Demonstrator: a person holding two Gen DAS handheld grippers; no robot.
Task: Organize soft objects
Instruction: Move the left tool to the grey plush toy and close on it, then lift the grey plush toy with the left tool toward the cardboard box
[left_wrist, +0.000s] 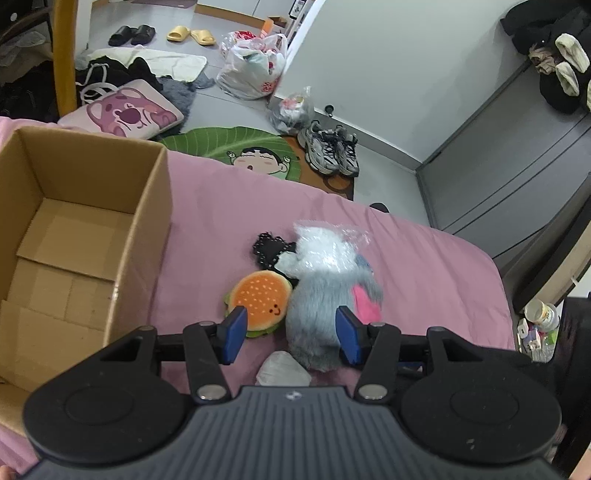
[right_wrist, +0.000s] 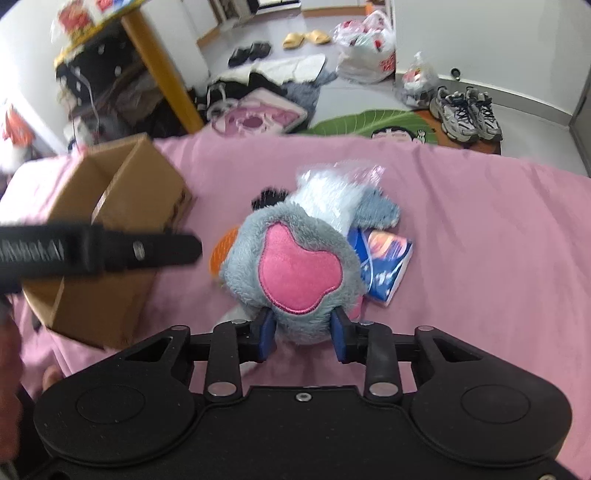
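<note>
burger plush: mostly hidden behind grey plush | cardboard box: cut off left

Two close fisheye views down over pink bed, sharing plush pile.

Cardboard box open-topped, interior bare; plush pile crowds bedspread beside it; right stretch bare.
</note>
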